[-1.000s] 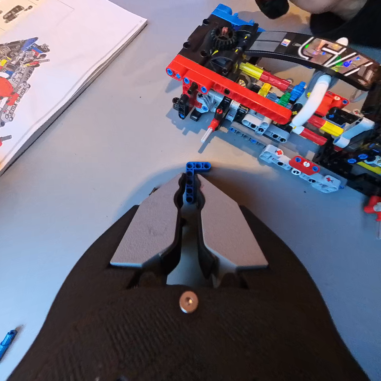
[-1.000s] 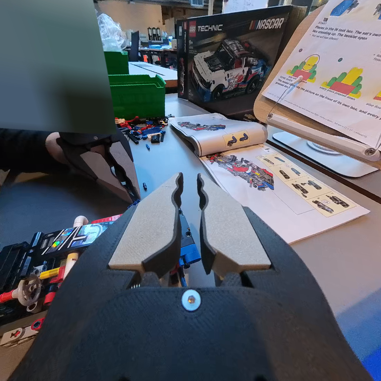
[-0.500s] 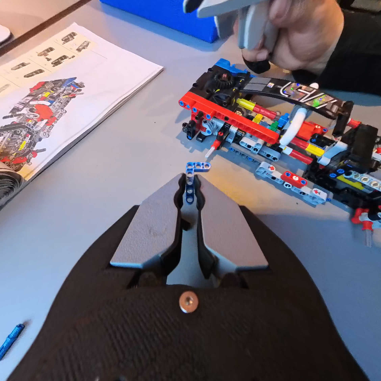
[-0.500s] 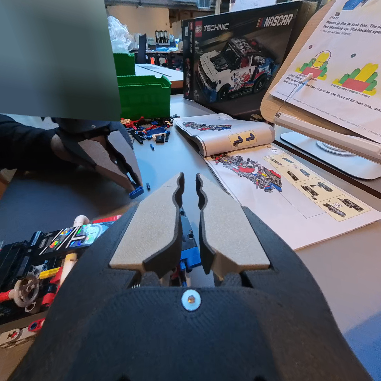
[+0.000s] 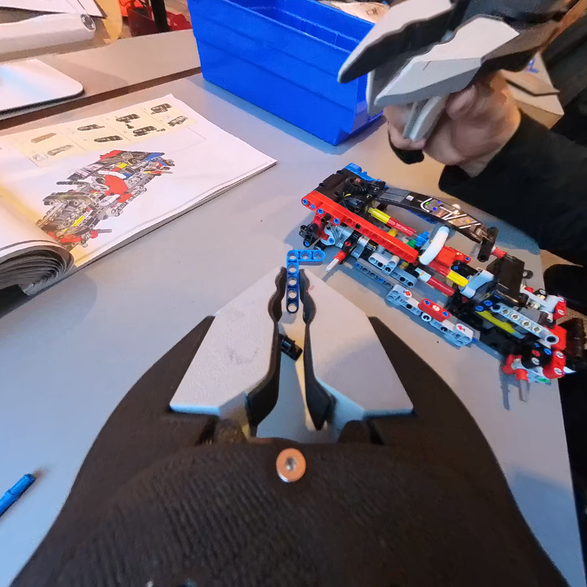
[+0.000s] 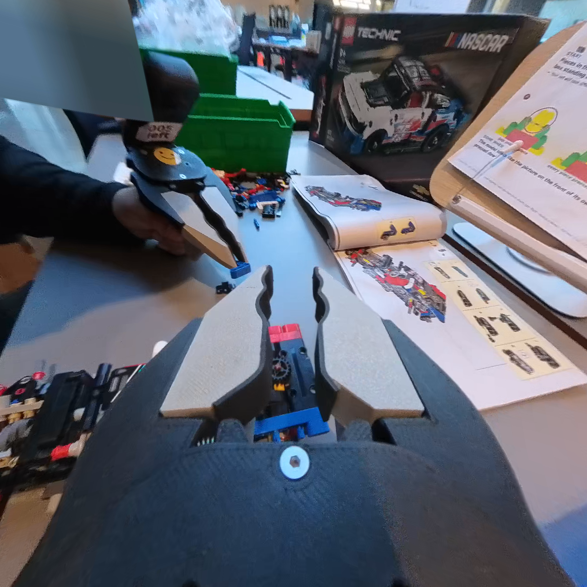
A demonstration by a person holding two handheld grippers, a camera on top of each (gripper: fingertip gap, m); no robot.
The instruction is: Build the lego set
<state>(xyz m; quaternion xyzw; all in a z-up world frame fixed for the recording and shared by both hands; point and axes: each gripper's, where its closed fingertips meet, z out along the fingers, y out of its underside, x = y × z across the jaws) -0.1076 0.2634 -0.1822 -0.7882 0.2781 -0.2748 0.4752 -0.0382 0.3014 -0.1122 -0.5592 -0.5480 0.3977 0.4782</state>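
My left gripper (image 5: 291, 273) is shut on a blue L-shaped beam (image 5: 293, 284) and holds it just above the grey table, its short arm pointing at the model. The partly built car chassis (image 5: 397, 241), red, black and grey, lies to the right of it. My right gripper (image 6: 292, 273) is open and empty, held above the chassis's black and blue end (image 6: 287, 368). It shows in the left wrist view (image 5: 409, 60), raised above the chassis in a hand. The left gripper with the blue beam (image 6: 240, 270) shows in the right wrist view.
An open instruction booklet (image 5: 127, 178) lies to the left and a blue bin (image 5: 279, 70) stands behind. A green bin (image 6: 235, 139), a pile of loose pieces (image 6: 257, 193), the set's box (image 6: 406, 95) and a sheet stand (image 6: 524, 152) are farther off. A small black piece (image 6: 224, 287) lies near the left gripper. Across from one pair of fingers to the other is roughly 11 centimeters.
My left gripper has lifted and drawn back with the blue beam. My right gripper has risen above the chassis and its jaws have spread wider.
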